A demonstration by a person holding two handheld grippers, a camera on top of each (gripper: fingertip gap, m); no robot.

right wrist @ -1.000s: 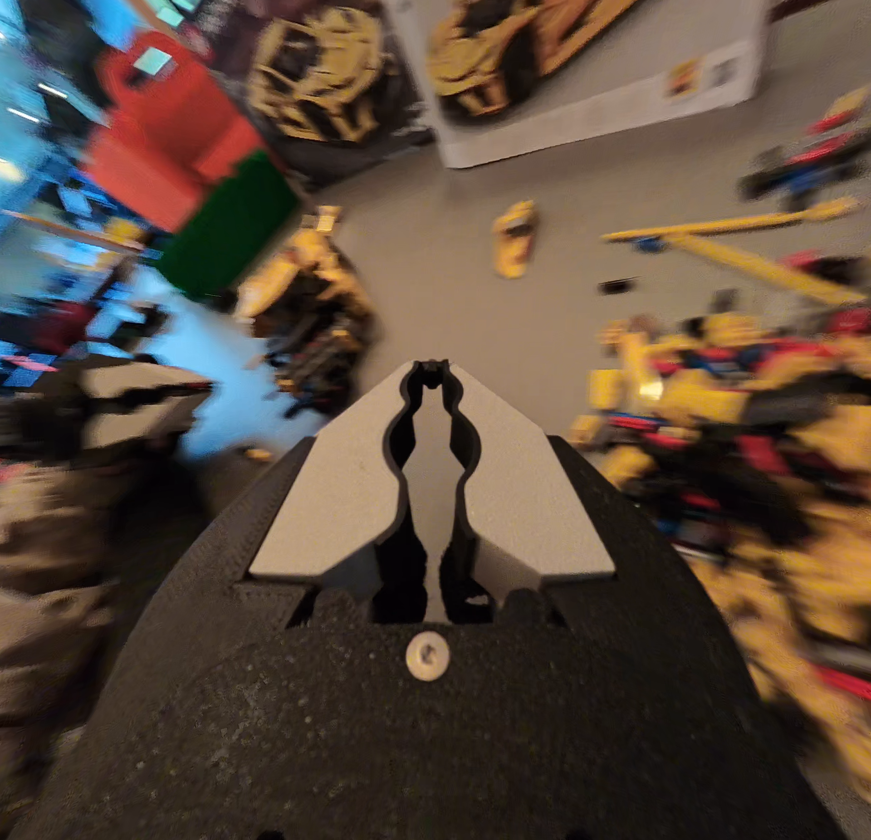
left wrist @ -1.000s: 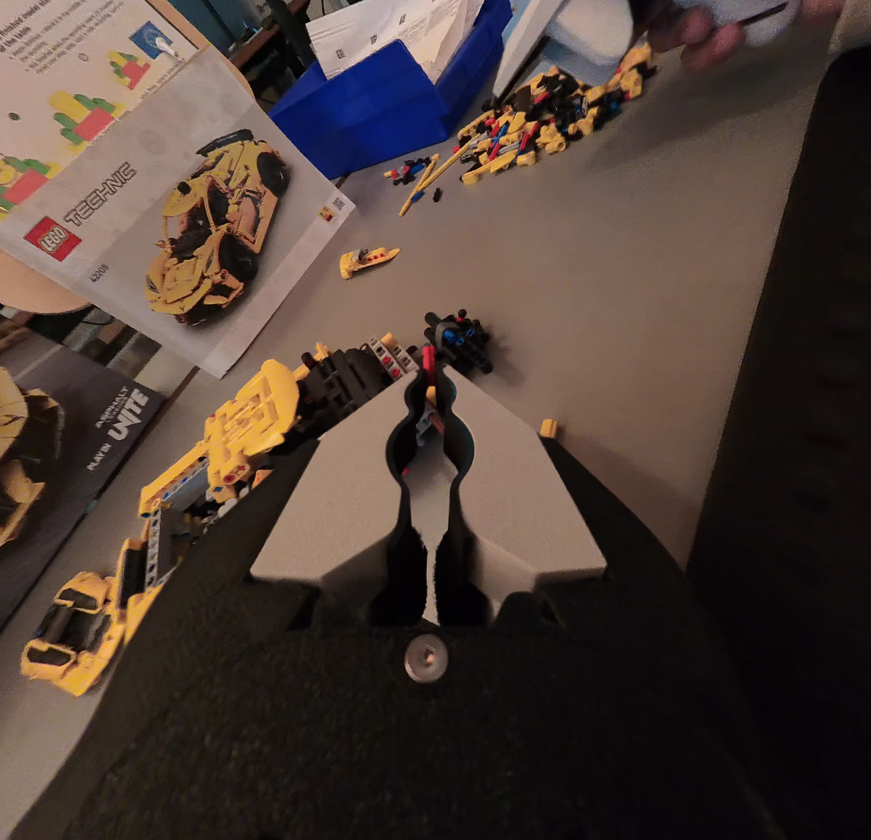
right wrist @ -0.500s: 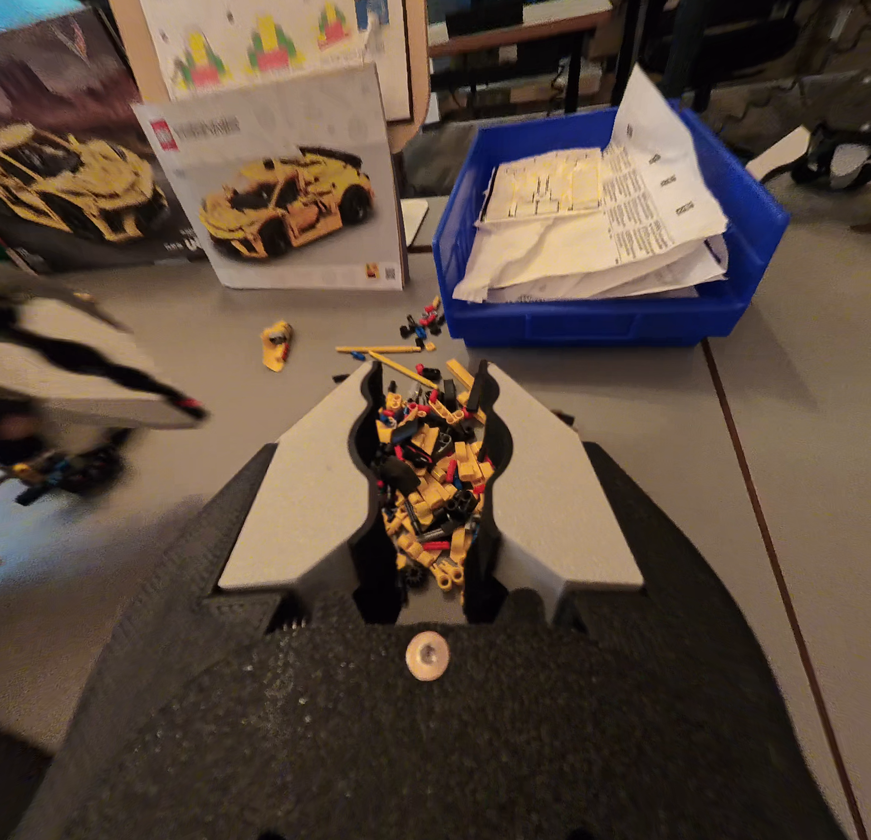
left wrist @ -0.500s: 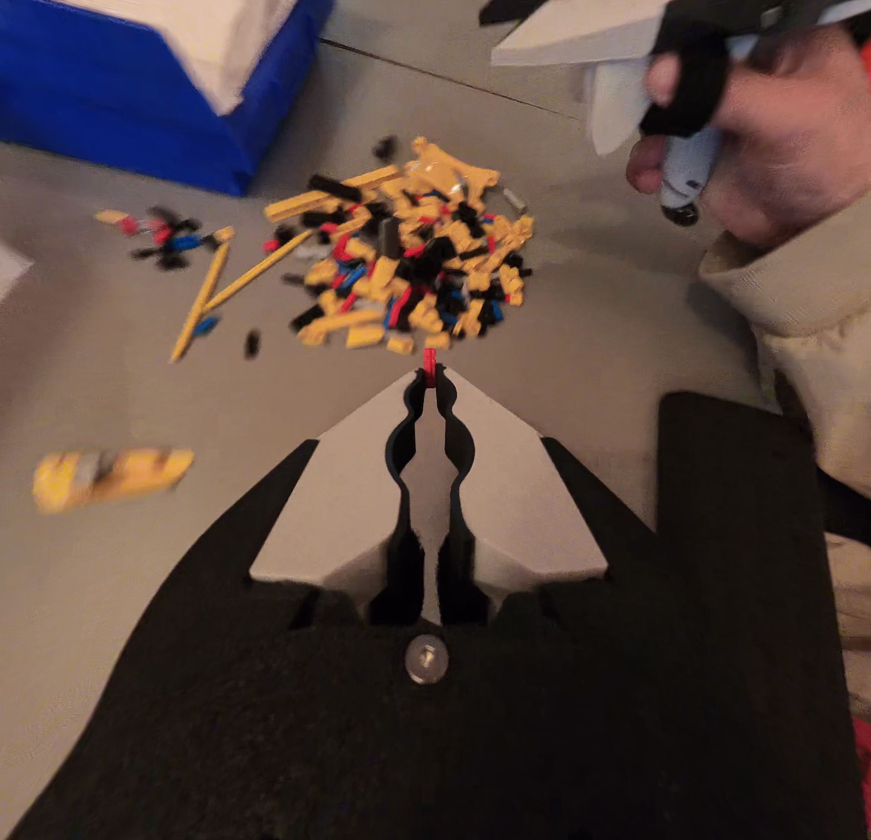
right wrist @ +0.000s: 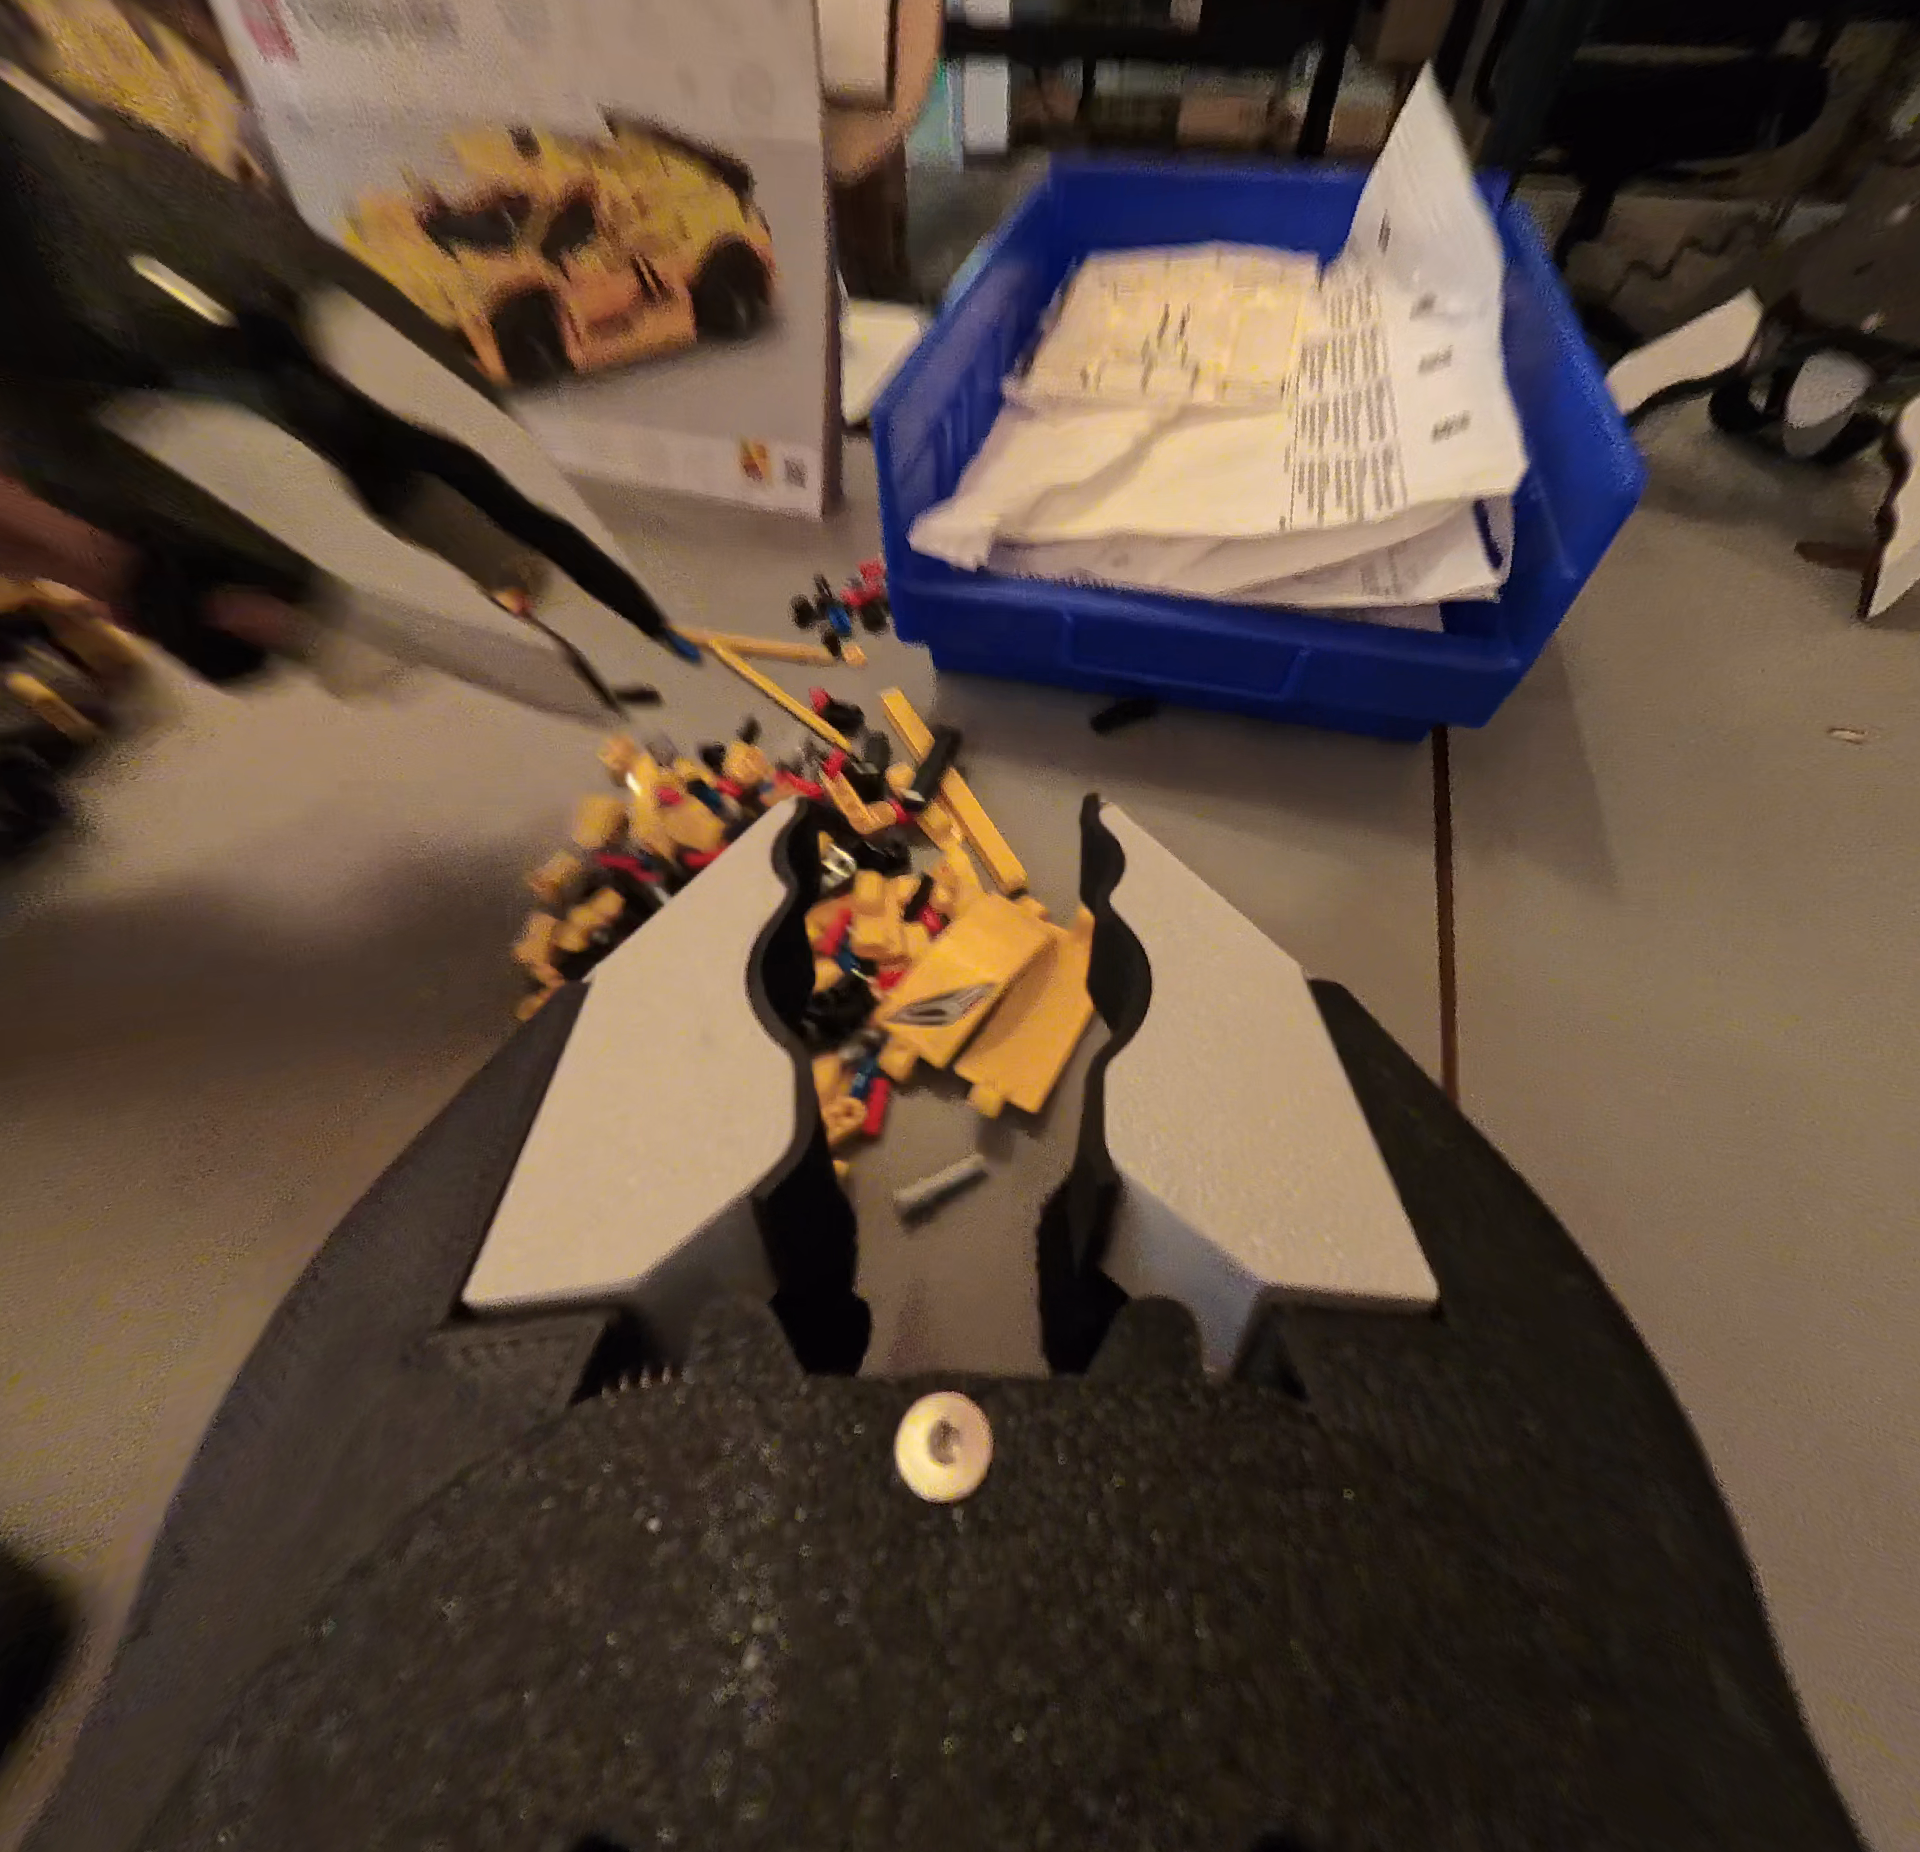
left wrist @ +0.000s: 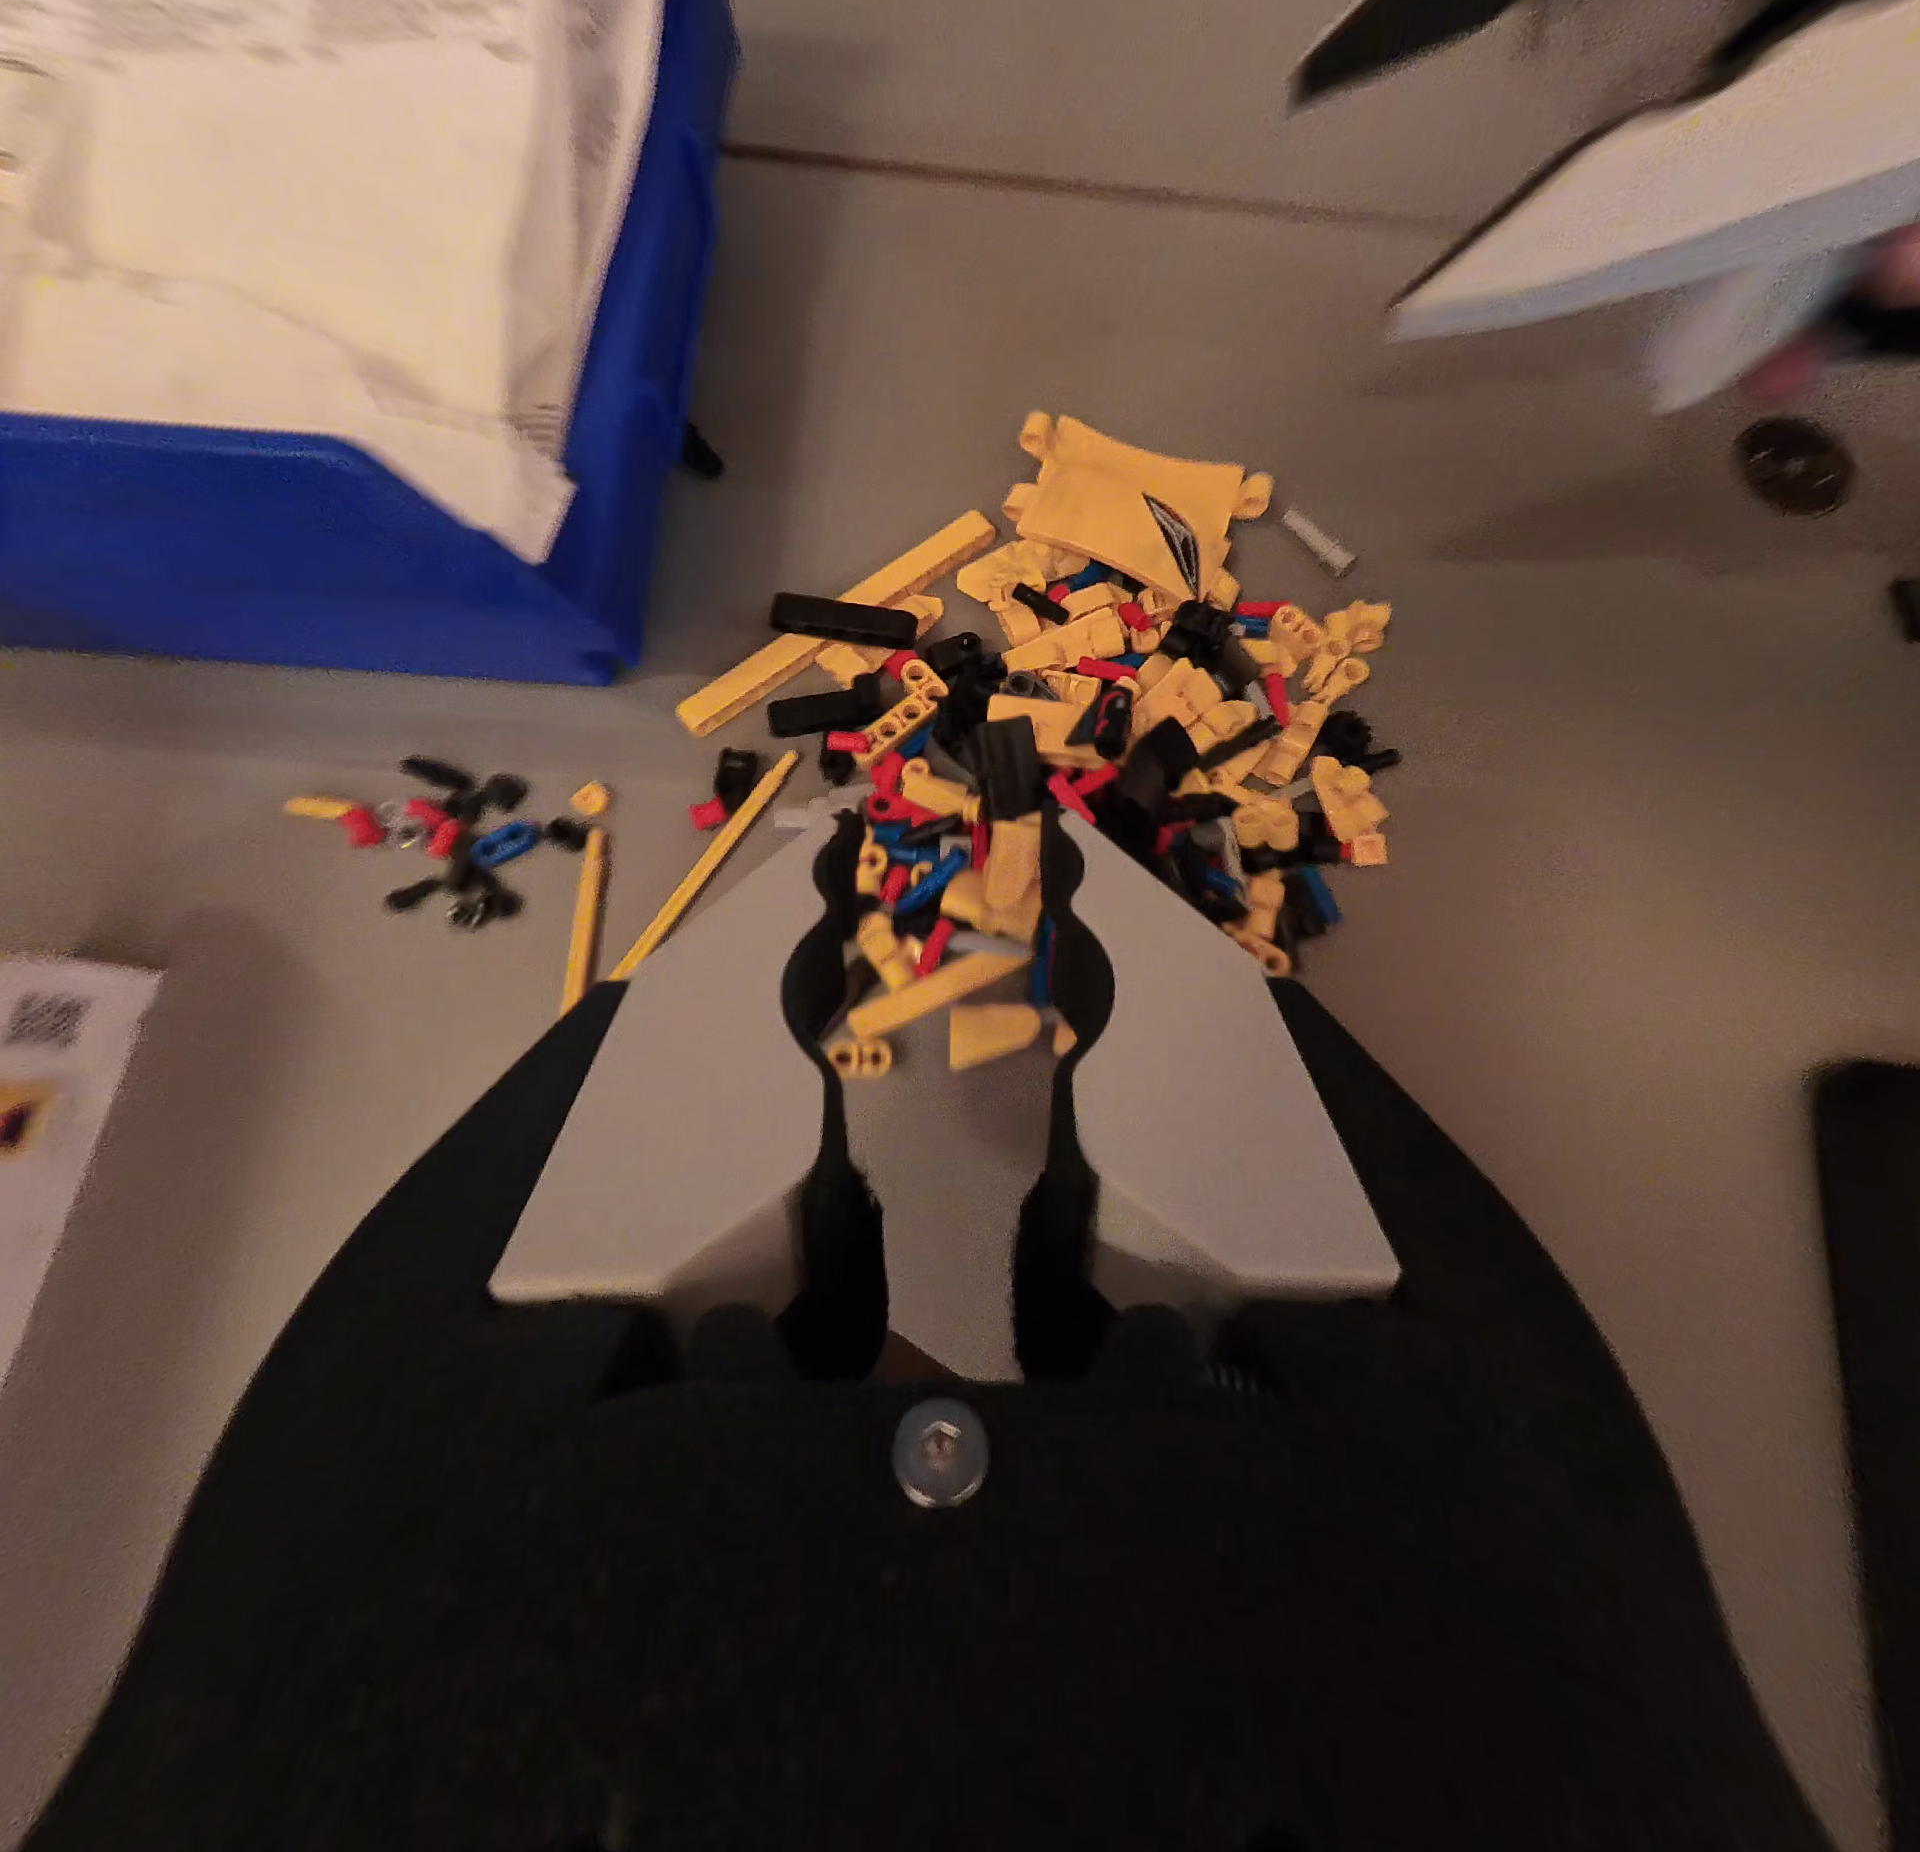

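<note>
A pile of loose yellow, black, red and blue building pieces lies on the grey table. My left gripper is open just above the pile's near edge, and the pieces seen between its fingers lie on the table. My right gripper is open above the same pile, over a large yellow panel, and holds nothing. A small grey pin lies on the table between its fingers. Each gripper also shows blurred in the other's view, the right gripper and the left gripper.
A blue bin with folded papers stands beside the pile. A box with a picture of a yellow car stands behind. A small cluster of pieces and two thin yellow rods lie left of the pile. The yellow car is closer to my left gripper, around 25 centimetres from its tips; the right tips are 35 centimetres off.
My left gripper was shut on a small red pin; it has opened over the pile and the pin is no longer between its tips. My right gripper opened wider and moved closer to the pile.
</note>
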